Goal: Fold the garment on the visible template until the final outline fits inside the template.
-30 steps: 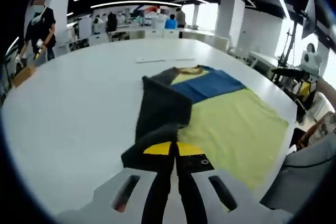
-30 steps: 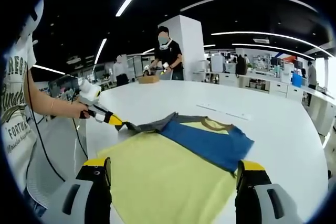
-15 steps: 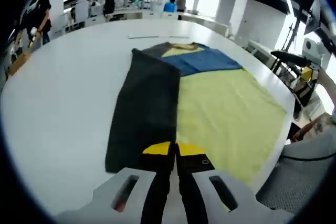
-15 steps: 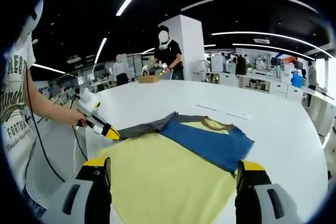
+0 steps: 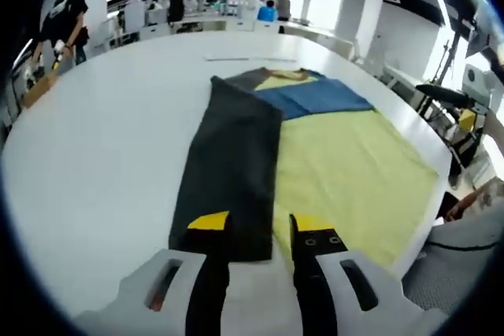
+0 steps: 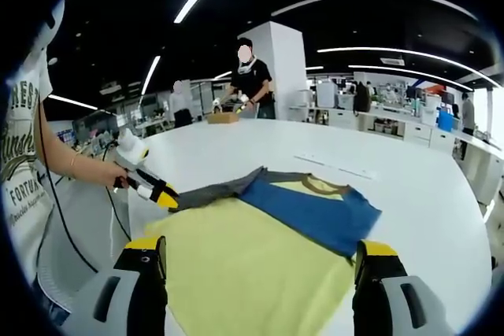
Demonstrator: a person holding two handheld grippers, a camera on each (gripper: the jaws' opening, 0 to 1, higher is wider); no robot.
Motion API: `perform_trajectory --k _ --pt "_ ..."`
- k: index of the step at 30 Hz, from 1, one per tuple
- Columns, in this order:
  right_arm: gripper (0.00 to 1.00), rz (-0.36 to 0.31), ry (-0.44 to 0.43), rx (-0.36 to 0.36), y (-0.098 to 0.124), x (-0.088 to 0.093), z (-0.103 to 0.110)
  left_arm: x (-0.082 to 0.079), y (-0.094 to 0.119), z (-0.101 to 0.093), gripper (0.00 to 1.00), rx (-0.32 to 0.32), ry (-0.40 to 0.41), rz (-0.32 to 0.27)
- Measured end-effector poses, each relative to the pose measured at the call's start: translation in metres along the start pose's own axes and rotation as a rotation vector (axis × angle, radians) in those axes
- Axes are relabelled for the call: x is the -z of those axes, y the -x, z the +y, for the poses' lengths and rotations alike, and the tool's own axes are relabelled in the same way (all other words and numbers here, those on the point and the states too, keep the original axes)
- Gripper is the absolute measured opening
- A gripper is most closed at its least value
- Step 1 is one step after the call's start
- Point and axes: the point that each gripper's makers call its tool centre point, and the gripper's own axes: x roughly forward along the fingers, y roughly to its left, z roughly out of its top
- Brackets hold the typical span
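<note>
While the garment lies flat on the white counter, its dark folded strip runs lengthwise straight ahead of my left gripper, fingers apart astride its near end. My right gripper, fingers apart, faces the yellow hem.
</note>
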Motion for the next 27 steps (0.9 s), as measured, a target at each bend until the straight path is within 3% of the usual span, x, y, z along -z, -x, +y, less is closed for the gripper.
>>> perform_trajectory --k 8,13,18,22,27 --pt "0.99 -0.008 0.0 0.0 0.001 -0.001 0.0 -0.007 0.007 0.018 0.56 -0.073 0.03 -0.038" --pt "0.99 -0.009 -0.002 0.001 0.002 0.0 0.0 -0.001 0.01 0.03 0.63 -0.125 0.062 -0.044" --pt "0.99 -0.006 -0.004 0.003 0.002 0.002 0.0 0.006 0.011 0.039 0.59 -0.164 0.098 -0.048" --pt "0.99 -0.006 -0.006 0.006 0.003 0.002 -0.001 0.014 0.014 0.053 0.5 -0.229 0.155 -0.052" --pt "0.99 -0.006 -0.007 0.009 0.004 0.002 -0.001 0.025 0.014 0.062 0.41 -0.257 0.202 -0.039"
